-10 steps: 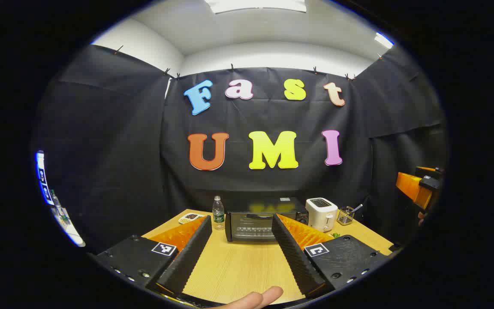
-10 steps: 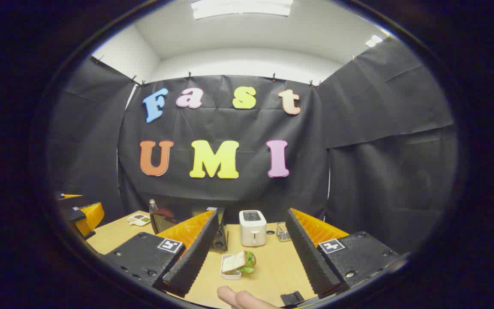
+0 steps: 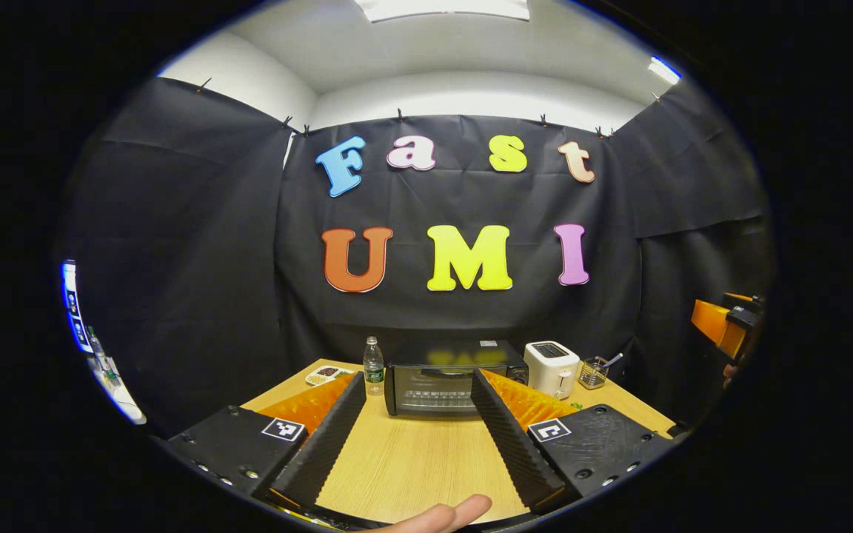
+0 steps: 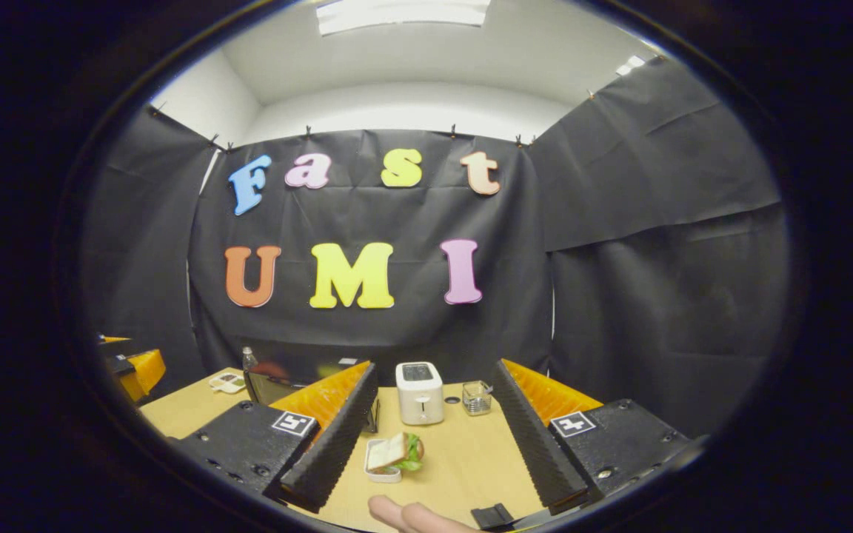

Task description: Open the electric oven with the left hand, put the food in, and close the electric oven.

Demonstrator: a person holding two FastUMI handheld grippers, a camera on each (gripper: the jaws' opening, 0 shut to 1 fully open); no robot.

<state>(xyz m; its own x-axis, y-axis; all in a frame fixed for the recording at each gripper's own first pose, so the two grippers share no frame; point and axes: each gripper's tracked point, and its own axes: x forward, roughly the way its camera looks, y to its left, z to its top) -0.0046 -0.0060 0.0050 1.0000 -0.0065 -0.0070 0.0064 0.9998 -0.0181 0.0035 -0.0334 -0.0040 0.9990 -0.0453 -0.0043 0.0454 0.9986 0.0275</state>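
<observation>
Nothing done yet — electric oven (image 3: 447,379) closed, sandwich (image 4: 395,453) on the desk (image 3: 412,463); both hand-held grippers gape wide, empty.

Right tool (image 4: 434,437) spread wide, sandwich (image 4: 395,453) between, perhaps oven (image 4: 278,385) behind

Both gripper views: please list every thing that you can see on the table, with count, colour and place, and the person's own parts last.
Wooden table: one, light brown, under everything.
Black electric oven: one, table's far middle, door closed.
Clear plastic water bottle: one, left of oven.
White toaster: one, right of oven.
Wire basket: one, right of toaster.
Snack tray: one, white, far left.
Sandwich on white dish: one, near the right gripper.
Left gripper: open, facing oven.
Finger: bottom edge.
</observation>
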